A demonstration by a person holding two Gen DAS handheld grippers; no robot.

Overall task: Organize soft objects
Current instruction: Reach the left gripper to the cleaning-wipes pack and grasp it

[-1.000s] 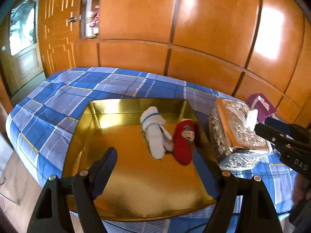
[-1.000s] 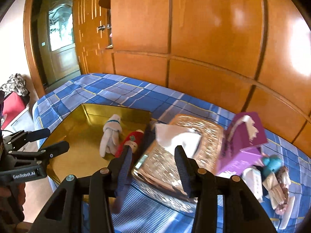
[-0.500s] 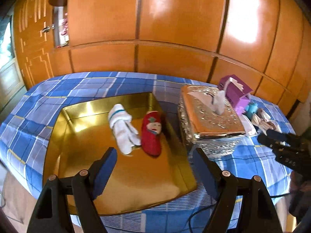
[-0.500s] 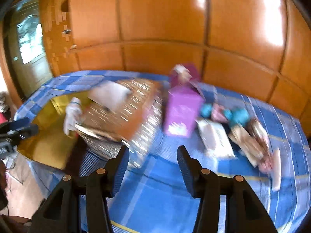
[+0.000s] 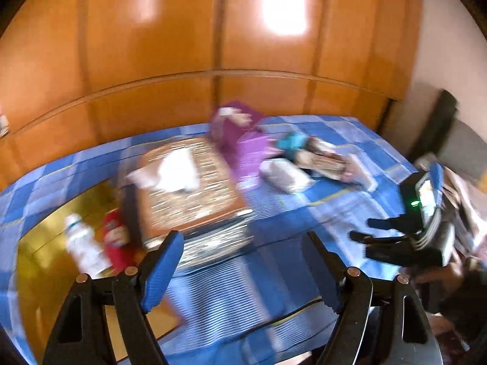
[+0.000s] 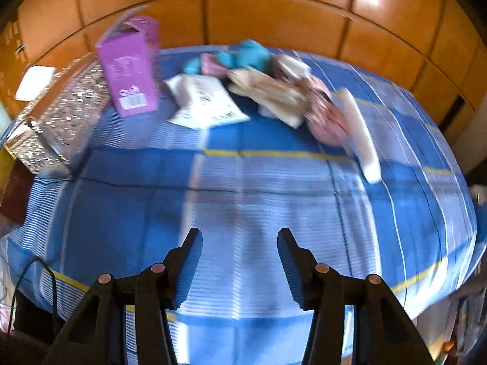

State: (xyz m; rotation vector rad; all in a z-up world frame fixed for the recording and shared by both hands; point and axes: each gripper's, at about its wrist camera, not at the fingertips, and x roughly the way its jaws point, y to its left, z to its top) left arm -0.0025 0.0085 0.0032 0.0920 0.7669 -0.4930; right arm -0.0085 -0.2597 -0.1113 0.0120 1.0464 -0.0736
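A heap of soft things [image 6: 274,88] lies at the far side of the blue checked bed: teal socks [image 6: 252,53], beige and pink cloth pieces, a white flat packet [image 6: 204,103]. The heap [image 5: 313,155] also shows blurred in the left wrist view. A white sock [image 5: 83,248] and a red sock [image 5: 115,240] lie in the gold tray [image 5: 39,273]. My left gripper [image 5: 243,267] is open and empty over the bed's near edge. My right gripper [image 6: 240,261] hangs open and empty above bare bedcover, well short of the heap; it appears again in the left wrist view [image 5: 362,231].
A silver tissue box [image 5: 188,188] stands between tray and heap, with a purple carton [image 6: 131,67] behind it. A long white strip [image 6: 360,133] lies right of the heap. Orange wooden wardrobe panels [image 6: 274,15] back the bed. A black cable [image 6: 33,276] hangs at the bed's left edge.
Both cameras have swung right, away from the tray toward the heap. The right gripper has dropped closer to the bedcover. The left view is now motion-blurred.
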